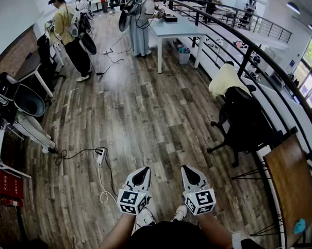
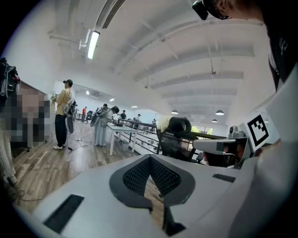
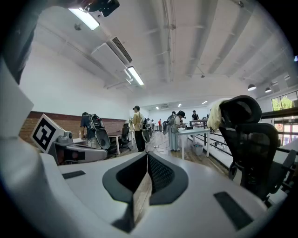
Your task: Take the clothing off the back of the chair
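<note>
On back of black chair [image 1: 243, 120]: pale yellow clothing [image 1: 225, 79], draped, crumpled.

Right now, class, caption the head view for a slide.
Both shut and empty, the left gripper and right gripper face a black chair with pale yellow clothing draped over its back.

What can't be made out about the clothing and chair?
Head view: clothing too small and far to tell garment type.
Right gripper view: chair headrest hides most of the clothing.
Right gripper view: chair base cut off by right tool and frame edge.
</note>
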Available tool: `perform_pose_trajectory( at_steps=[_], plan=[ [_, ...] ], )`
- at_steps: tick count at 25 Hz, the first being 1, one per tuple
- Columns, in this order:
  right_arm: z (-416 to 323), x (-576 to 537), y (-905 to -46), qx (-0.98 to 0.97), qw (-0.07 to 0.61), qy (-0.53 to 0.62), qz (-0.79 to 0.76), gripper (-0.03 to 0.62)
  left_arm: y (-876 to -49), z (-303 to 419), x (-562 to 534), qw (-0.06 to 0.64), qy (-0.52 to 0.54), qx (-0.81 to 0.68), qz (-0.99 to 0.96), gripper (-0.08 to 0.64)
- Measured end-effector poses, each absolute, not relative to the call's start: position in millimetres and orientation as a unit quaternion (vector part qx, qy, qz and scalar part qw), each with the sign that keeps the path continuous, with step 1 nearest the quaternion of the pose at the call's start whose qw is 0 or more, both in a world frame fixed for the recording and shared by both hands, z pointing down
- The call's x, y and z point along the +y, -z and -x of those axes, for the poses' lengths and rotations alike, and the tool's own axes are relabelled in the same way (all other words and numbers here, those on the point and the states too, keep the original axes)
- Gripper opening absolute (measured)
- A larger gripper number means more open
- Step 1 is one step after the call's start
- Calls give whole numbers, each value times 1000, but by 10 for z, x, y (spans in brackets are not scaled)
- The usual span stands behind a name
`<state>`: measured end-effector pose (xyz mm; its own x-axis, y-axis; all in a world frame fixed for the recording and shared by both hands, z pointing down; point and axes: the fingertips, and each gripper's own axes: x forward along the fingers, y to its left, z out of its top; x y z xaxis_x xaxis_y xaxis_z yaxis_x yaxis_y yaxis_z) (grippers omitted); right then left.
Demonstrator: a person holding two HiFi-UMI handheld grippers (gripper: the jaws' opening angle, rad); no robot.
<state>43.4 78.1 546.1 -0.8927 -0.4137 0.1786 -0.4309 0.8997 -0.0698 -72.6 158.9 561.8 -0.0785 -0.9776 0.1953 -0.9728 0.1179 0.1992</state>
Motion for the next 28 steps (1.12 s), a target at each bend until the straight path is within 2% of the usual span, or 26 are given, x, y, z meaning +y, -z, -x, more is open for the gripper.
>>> perform_pose_trajectory(
  at_steps=[5,20,28],
  plan=[
    [-435,751,-5530,-968,74,-88,-223,20,-5677,798,1612,152,18,-733,-663,11],
    [-137,1030,-5523,-965,59,-79,-243,21,-5714,1030,1790,149,6,-710,-689,11],
    [-6,1424,-5774,-960,82,-87,-251,21,-5897,1182,1947,147,-15,-699,-699,11]
  ],
)
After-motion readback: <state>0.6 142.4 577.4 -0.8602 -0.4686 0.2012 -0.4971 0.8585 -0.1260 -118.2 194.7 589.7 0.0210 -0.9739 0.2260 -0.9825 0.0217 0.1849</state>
